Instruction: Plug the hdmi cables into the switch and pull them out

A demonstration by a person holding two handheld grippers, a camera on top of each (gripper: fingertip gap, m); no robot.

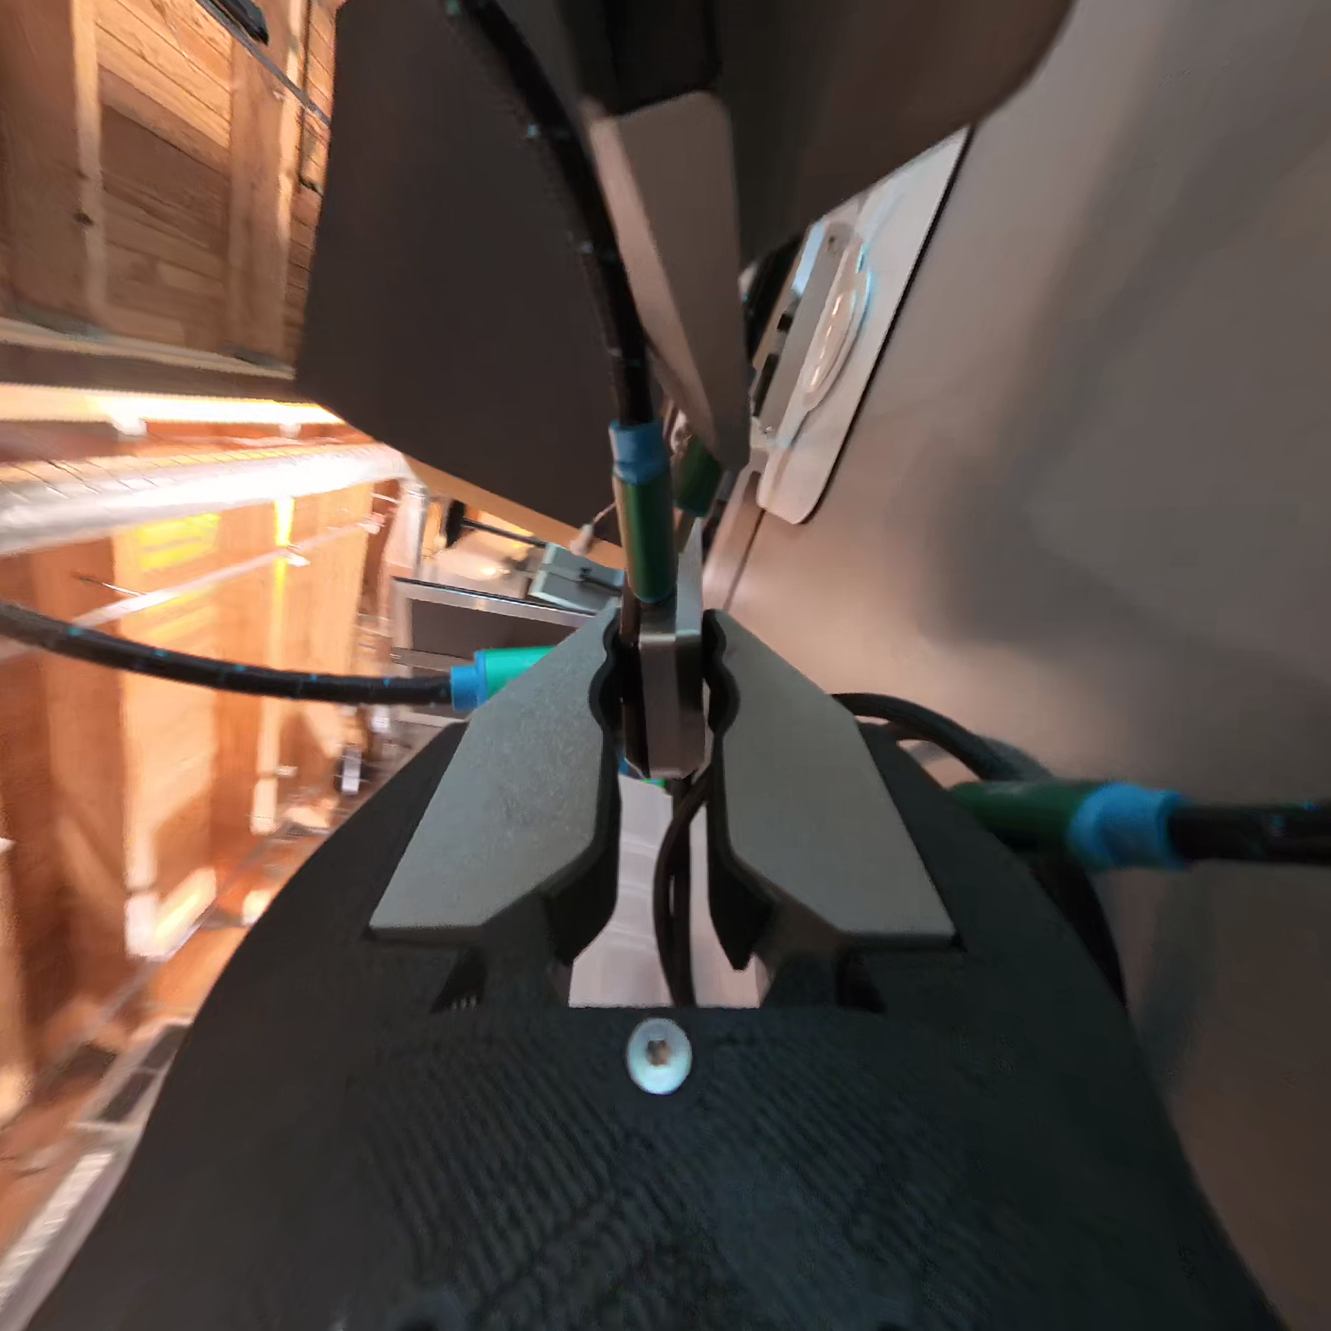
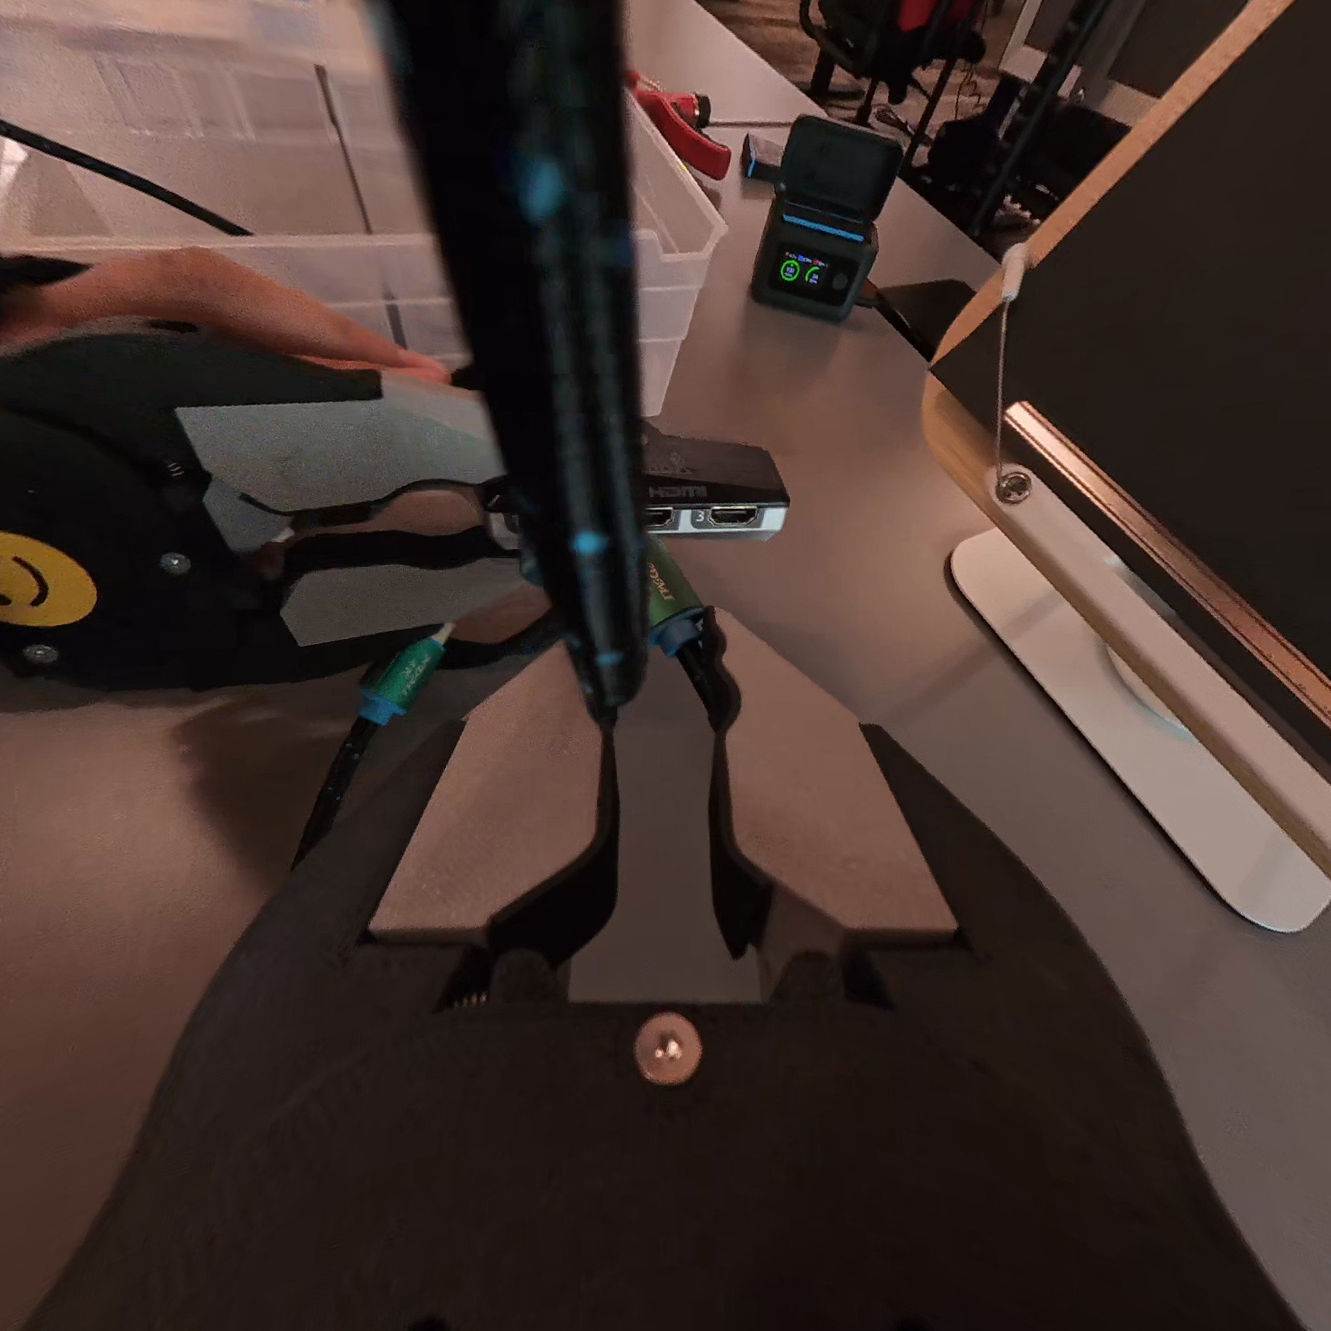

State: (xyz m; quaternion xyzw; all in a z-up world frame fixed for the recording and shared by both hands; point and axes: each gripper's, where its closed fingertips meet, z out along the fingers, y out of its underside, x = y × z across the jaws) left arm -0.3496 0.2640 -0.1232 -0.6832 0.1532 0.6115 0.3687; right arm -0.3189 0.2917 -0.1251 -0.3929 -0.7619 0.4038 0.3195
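My left gripper [image 1: 662,648] is shut on the small grey HDMI switch [image 1: 673,691] and holds it edge-on. A green-ended HDMI plug [image 1: 648,533] sits in the switch, and its black cable rises away. In the right wrist view the switch [image 2: 720,468] shows two empty ports, with the left gripper [image 2: 504,518] clamped on its left end. My right gripper [image 2: 662,684] is just in front of the ports with its jaws apart. A second green plug [image 2: 670,590] lies at its tips. A thick blurred black cable [image 2: 547,324] crosses close to the camera. A loose green plug [image 2: 403,670] lies lower left.
A white monitor stand base [image 2: 1080,720] and a dark wood-edged panel [image 2: 1188,324] stand at the right. A clear plastic bin [image 2: 677,238], a small device with a lit screen [image 2: 814,259] and a red tool [image 2: 684,137] are at the back. A hand [image 2: 216,302] rests on the left gripper. One gripper's finger ends stand about 5 centimetres off the other's.
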